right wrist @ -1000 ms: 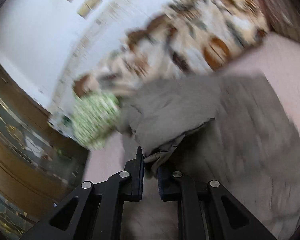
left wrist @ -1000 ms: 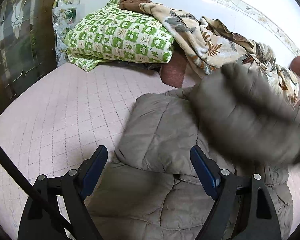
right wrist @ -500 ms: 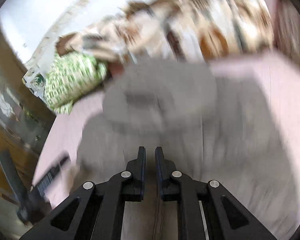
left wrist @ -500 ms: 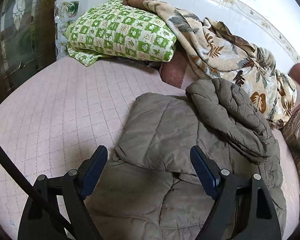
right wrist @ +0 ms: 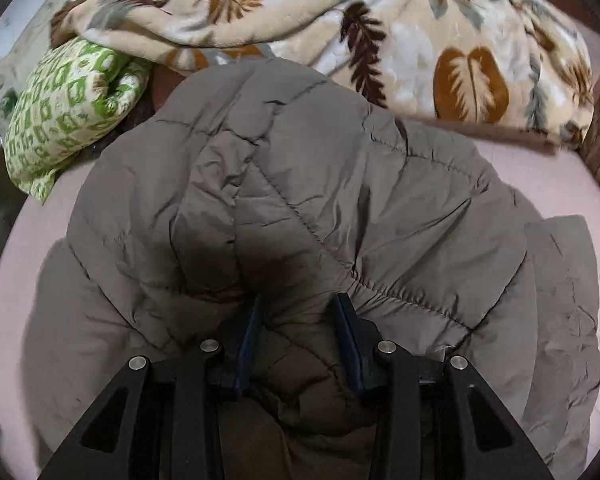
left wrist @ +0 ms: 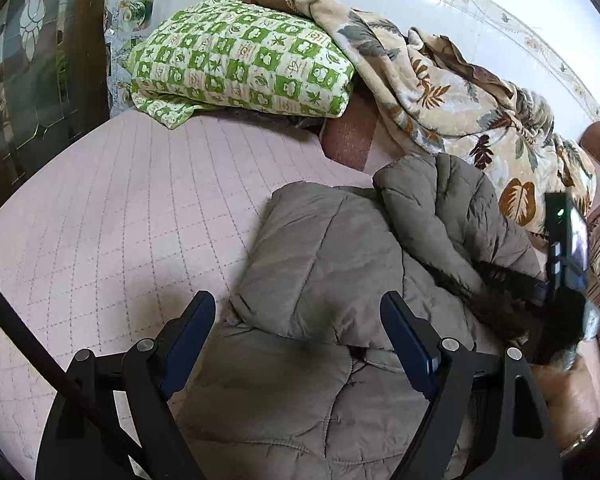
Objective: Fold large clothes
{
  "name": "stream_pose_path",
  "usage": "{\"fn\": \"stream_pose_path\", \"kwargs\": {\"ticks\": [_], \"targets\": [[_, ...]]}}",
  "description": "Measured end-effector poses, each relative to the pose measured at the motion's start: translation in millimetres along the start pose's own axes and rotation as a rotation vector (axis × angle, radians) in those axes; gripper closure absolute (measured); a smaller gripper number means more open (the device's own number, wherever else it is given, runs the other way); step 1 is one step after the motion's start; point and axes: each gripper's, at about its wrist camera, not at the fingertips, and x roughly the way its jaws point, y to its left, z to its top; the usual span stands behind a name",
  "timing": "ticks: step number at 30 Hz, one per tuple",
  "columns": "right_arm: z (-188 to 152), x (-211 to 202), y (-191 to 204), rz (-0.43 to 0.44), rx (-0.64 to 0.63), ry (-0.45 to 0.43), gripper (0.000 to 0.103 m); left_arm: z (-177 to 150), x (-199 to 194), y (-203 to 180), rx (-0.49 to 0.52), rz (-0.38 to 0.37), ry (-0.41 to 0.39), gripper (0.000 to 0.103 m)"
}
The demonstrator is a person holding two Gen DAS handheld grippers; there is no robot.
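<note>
A grey-brown quilted puffer jacket [left wrist: 320, 248] lies on the pink quilted bed cover [left wrist: 120, 220], one sleeve [left wrist: 440, 216] folded over its body. My left gripper [left wrist: 300, 320] hovers open over the jacket's near left part, touching nothing. My right gripper [right wrist: 298, 312] points down onto the jacket [right wrist: 300, 184]; its jaws are opening, with a bulge of quilted fabric between the fingers. In the left wrist view the right gripper's black body [left wrist: 568, 264] and the hand holding it [left wrist: 572, 400] show at the right edge, beside dark fur trim [left wrist: 500, 292].
A green-checked pillow [left wrist: 240, 64] and a beige leaf-print blanket [left wrist: 440, 80] are heaped along the white wall behind the jacket. A reddish cushion [left wrist: 348, 136] lies under them. A wooden door with patterned glass [left wrist: 28, 60] stands at the left. Bare bed cover stretches left of the jacket.
The right gripper let go of the sleeve, which now rests across the jacket. It swung down over the jacket and its jaws parted. The left gripper stayed put.
</note>
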Motion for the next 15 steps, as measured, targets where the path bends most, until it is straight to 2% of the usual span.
{"fn": "stream_pose_path", "kwargs": {"ticks": [2, 4, 5, 7, 11, 13, 15], "targets": [[4, -10, 0, -0.009, 0.007, -0.005, 0.063, -1, 0, 1, -0.003, -0.002, 0.006, 0.019], [9, -36, 8, 0.006, -0.002, -0.096, 0.063, -1, -2, 3, -0.013, 0.0, -0.001, 0.019], [10, -50, 17, 0.023, -0.033, -0.14, 0.062, 0, -2, 4, -0.017, 0.002, -0.002, 0.019], [8, -60, 43, 0.044, -0.111, -0.161, 0.058, -1, -1, 6, -0.02, 0.008, 0.002, 0.019], [-16, -35, 82, 0.124, -0.154, -0.044, 0.057, -2, 4, 7, -0.016, 0.015, 0.02, 0.019], [-30, -20, 84, 0.119, -0.158, -0.001, 0.057, -3, 8, 5, -0.004, 0.011, 0.041, 0.019], [-32, -26, 77, 0.141, -0.143, 0.002, 0.057, -5, 14, 3, 0.007, 0.012, 0.069, 0.019]]}}
